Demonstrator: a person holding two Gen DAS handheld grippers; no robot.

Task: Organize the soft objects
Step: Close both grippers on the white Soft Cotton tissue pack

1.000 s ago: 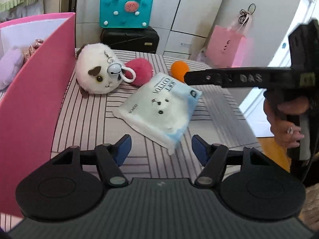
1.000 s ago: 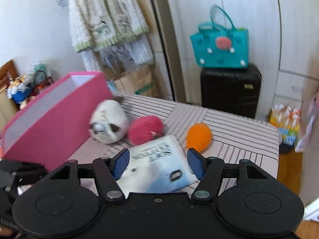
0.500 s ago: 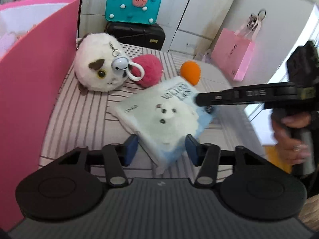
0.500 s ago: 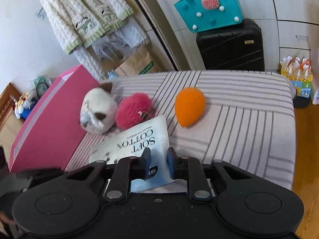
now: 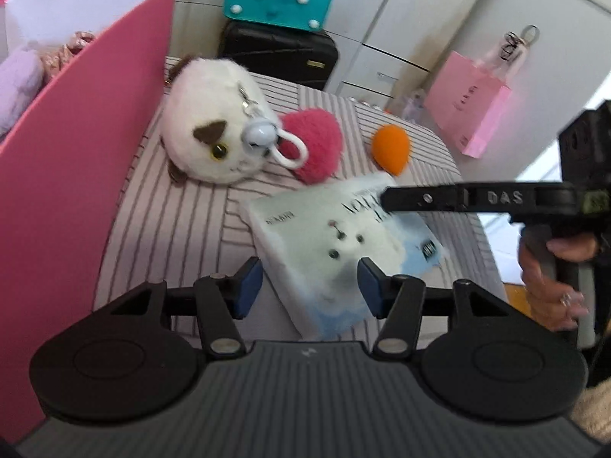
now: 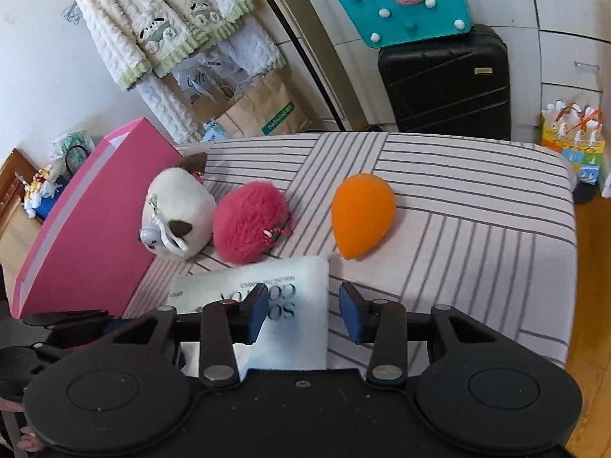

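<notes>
A soft tissue pack is lying on the striped table, close to the near edge, and it is being reached from both sides. The left gripper is being held over the pack's near corner, and that corner is sitting between its blue pads. The jaws are being opened, and the pads are not pressing on the pack. The right gripper is being held over the pack's other side. Its jaws are being opened too; the pack's edge is lying between the pads, and the right pad is standing clear of it. A white plush cat is lying beside the pink box. A fluffy pink ball is touching the cat. An orange sponge is lying apart from them, farther right. A purple soft thing is being kept inside the box.
</notes>
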